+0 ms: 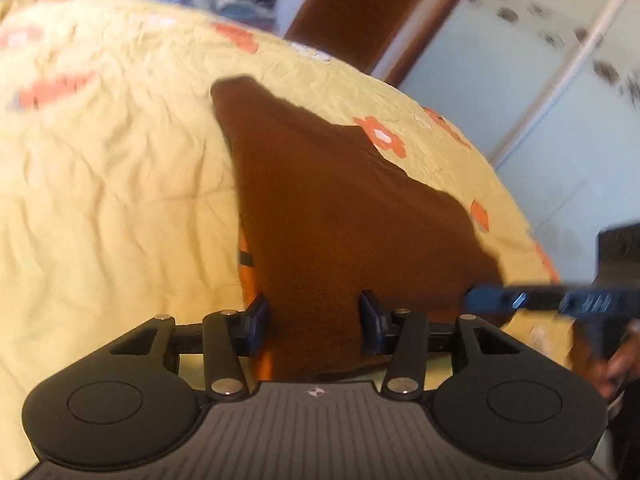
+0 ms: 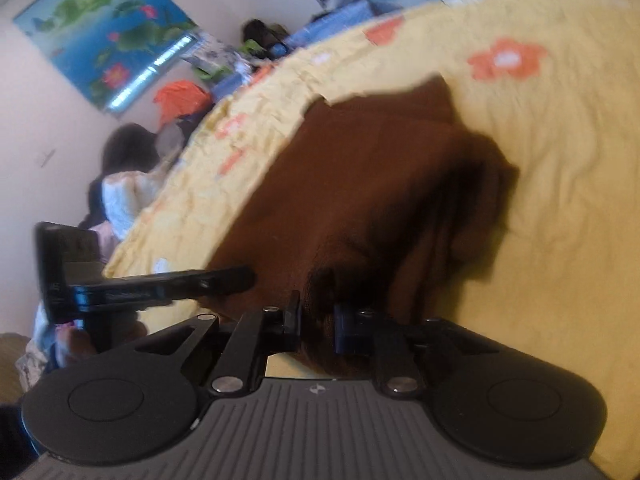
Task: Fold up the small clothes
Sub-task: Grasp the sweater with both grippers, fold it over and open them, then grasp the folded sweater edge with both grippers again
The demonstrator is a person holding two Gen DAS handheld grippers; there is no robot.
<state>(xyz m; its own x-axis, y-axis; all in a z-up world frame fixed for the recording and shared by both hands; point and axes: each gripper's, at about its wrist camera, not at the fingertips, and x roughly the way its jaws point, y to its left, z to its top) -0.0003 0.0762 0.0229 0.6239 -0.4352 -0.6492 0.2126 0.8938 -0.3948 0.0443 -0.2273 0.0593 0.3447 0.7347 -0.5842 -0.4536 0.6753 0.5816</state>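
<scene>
On the yellow bedspread (image 1: pixel 100 184) with its orange flower print lies the brown garment (image 1: pixel 332 208), and I have both claws at its near edge. From my left wrist camera, the left gripper (image 1: pixel 314 322) has the cloth running between its two dark blue pads (image 1: pixel 258 320); the pads stand a fair way apart with a thick band of brown fabric filling the space between them, and with the blur I cannot tell whether they are truly pinching it. Off to that camera's right, the right gripper (image 1: pixel 540 300) shows as a blurred blue bar reaching toward the garment's edge. From my right wrist camera, the right gripper (image 2: pixel 318 326) has its fingers drawn close together with a fold of the brown garment (image 2: pixel 372 184) bunched between them, so I read it as clamped on the cloth. The fabric rises in rumpled, shadowed folds just ahead of those fingers. The left gripper (image 2: pixel 168 284) appears at that view's left, blurred, its tip at the garment's border.
</scene>
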